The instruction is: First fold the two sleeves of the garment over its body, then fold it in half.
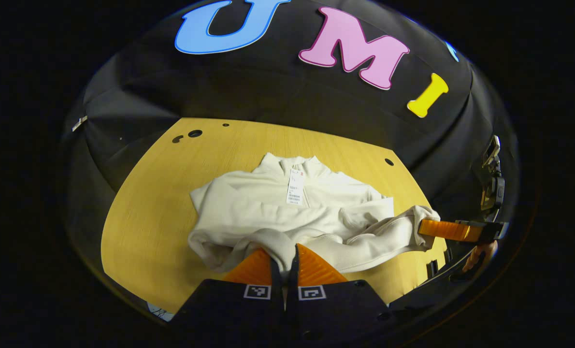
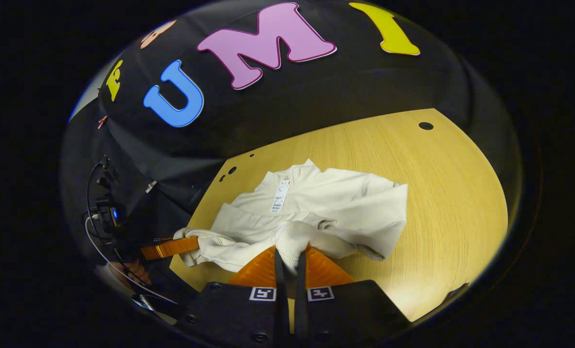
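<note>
nearest the lens in the left gripper view, the left gripper (image 1: 283, 263) has its two fingers pressed together on a bunched fold of cream fabric at the near hem of the garment (image 1: 287, 212). in the right gripper view the right gripper (image 2: 290, 265) does the same, pinching a gathered lump of the hem between closed fingers. each gripper also appears farther off in the other's view, clamped on the edge of the cloth at the side.

outward from the fingers, the garment, a cream high-collared sweatshirt, lies on the wooden table (image 1: 142, 203) with its collar toward the booth wall and a hang tag (image 1: 294, 188) resting on the chest. both sleeves look already laid across the body: one runs over the lower front as a rumpled band, and no sleeve lies out flat to either side. the near hem is lifted and crumpled where the grippers hold it.

judging by this, the sleeve folds are done and the half fold is in hand. the next move calls for both grippers to carry the hem together, level and at matched pace, up and over toward the collar, keeping the tucked sleeves from sliding out, then to lay the edge down near the shoulders before letting go.
</note>
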